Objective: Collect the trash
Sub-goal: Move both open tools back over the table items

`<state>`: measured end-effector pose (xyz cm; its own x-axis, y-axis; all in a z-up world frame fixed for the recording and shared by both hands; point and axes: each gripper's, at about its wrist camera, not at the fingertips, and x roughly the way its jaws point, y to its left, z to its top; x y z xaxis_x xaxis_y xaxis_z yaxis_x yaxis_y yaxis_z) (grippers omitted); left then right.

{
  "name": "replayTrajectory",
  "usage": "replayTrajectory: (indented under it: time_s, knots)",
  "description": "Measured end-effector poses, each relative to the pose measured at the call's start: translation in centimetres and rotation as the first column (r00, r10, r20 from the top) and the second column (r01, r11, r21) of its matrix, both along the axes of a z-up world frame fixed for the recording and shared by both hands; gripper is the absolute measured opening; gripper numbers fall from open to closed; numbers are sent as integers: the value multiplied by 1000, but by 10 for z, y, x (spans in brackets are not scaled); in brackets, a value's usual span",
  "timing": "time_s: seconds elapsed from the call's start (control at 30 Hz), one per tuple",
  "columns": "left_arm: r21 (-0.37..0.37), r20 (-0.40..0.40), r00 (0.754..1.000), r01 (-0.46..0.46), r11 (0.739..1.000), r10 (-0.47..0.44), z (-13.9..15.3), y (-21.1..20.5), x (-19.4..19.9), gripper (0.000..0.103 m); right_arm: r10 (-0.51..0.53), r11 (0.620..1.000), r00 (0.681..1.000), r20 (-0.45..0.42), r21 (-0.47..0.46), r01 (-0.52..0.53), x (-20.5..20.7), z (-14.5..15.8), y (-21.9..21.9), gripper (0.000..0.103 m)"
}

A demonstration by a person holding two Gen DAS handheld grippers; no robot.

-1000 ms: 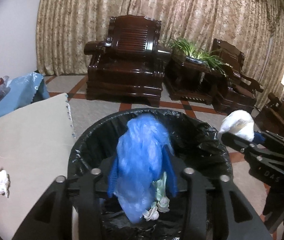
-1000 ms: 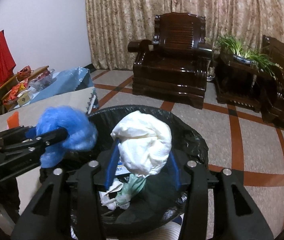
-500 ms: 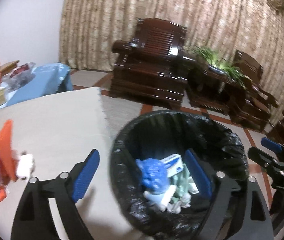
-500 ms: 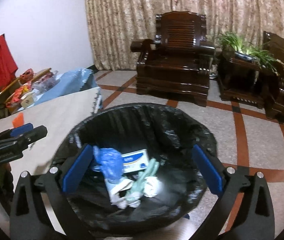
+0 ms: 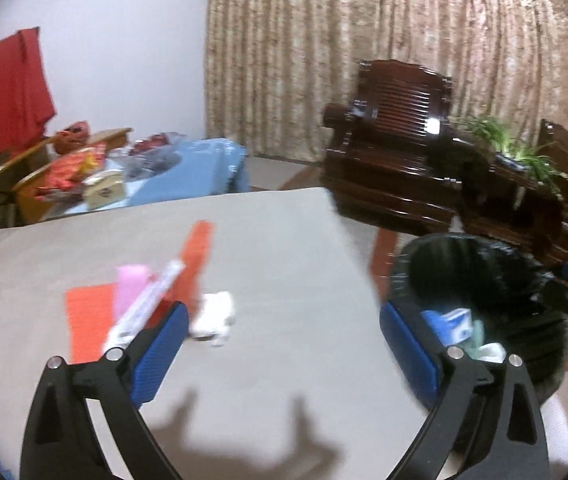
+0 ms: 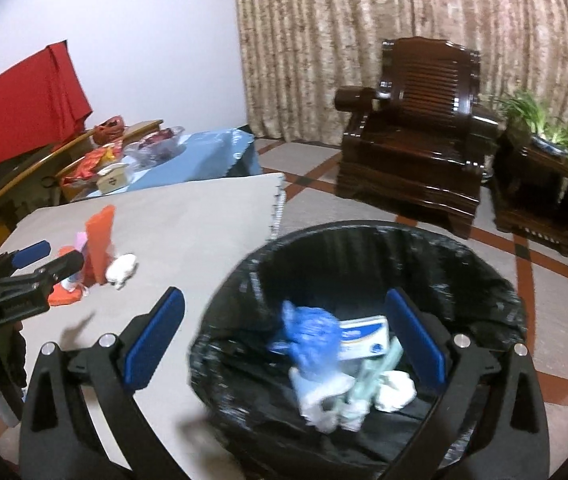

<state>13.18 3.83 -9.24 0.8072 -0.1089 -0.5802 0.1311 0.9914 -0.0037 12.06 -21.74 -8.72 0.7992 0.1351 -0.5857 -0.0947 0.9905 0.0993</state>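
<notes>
A black-lined trash bin (image 6: 484,276) stands beside the grey table (image 5: 268,240); it also shows in the left wrist view (image 5: 480,260). Inside lie a blue bag (image 6: 312,336), a white and blue box (image 6: 364,336) and white wads (image 6: 396,394). On the table lie orange packaging (image 5: 194,264), a pink piece (image 5: 130,286), a white strip (image 5: 144,304) and a crumpled white wad (image 5: 214,316). My left gripper (image 5: 280,344) is open and empty over the table, right of the wad. My right gripper (image 6: 282,340) is open and empty over the bin's left rim.
A dark wooden armchair (image 6: 416,140) and a side table with a plant (image 6: 540,148) stand behind the bin. A blue-covered table with snacks (image 6: 188,156) and a red cloth (image 6: 20,112) are at the left. Curtains cover the back wall.
Both grippers opened and dropped the blue bag and the white wad into the bin. The left gripper then swung left over the table; the right gripper shifted slightly left.
</notes>
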Motion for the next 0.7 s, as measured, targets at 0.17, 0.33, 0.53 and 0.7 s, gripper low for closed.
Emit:
replayTrajectory:
  time_s: [0.17, 0.33, 0.53, 0.7]
  knots:
    - [13, -2, 997, -79, 997, 79, -5, 37, -6, 94, 65, 998, 998, -1, 10, -65, 15, 2, 36, 98]
    - [2, -6, 990, -143, 990, 143, -11, 71, -5, 94, 128, 992, 992, -6, 10, -128, 32, 2, 73, 98]
    - [-4, -15, 984, -179, 984, 179, -21, 94, 4, 92, 179, 984, 984, -17, 9, -179, 52, -2, 112, 98]
    - [7, -35, 978, -205, 979, 205, -35, 111, 17, 89, 206, 979, 978, -39, 7, -206, 72, -10, 142, 98]
